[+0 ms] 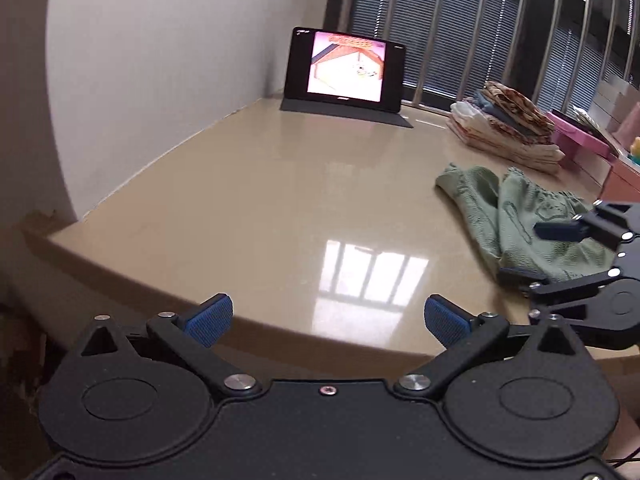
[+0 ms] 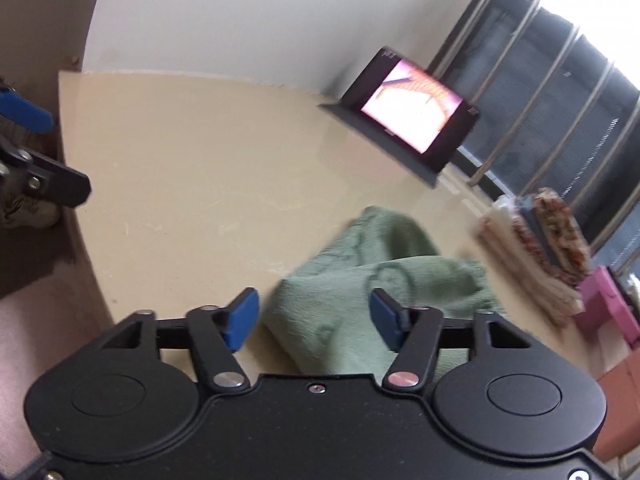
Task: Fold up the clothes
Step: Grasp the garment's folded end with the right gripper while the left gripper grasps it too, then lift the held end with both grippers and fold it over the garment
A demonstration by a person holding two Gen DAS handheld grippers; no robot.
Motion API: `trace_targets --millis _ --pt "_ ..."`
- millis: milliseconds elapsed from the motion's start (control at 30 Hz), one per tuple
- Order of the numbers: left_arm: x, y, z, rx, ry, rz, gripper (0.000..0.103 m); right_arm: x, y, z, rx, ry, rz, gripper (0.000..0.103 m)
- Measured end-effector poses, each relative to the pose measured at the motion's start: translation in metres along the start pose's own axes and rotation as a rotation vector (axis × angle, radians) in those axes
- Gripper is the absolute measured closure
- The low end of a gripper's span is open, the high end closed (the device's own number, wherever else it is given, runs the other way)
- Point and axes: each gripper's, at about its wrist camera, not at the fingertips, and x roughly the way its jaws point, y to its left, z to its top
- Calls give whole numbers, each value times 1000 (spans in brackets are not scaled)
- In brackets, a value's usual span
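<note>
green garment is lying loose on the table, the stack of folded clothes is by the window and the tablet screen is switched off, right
Not quite. The tablet is switched on: its screen shows a bright cartoon picture, clearest in the left wrist view. The rest holds: the green garment lies loose on the table, and the stack of folded clothes sits by the window.

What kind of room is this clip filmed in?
Probably a home room by a barred window: a glossy beige table against the wall, a tablet playing a video, and a stack of folded clothes beside pink boxes.
</note>
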Motion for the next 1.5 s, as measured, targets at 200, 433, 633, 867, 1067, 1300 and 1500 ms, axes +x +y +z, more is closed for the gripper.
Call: trace_targets --millis 200,433,633,867,1067,1300,1500 --pt "0 4 0 -14 3 -15 0 12 2 2 10 44 16 64" --pt "7 -2 7 -14 12 -64 0 20 -19 2 148 87 110 86" --pt "39 -17 45 -109 98 -266 0 23 -71 -12 479 122 263 97" --pt "121 -48 84 -343 310 -547 1 -17 -106 -35 688 4 323 97" --pt "190 -83 102 -423 428 -552 17 -44 -129 -55 784 -69 354 97" --pt "198 -92 104 -483 409 -466 67 -53 -138 -68 800 -97 383 97" --pt "181 -82 105 -460 406 -415 93 -52 -135 -74 793 -100 395 97"
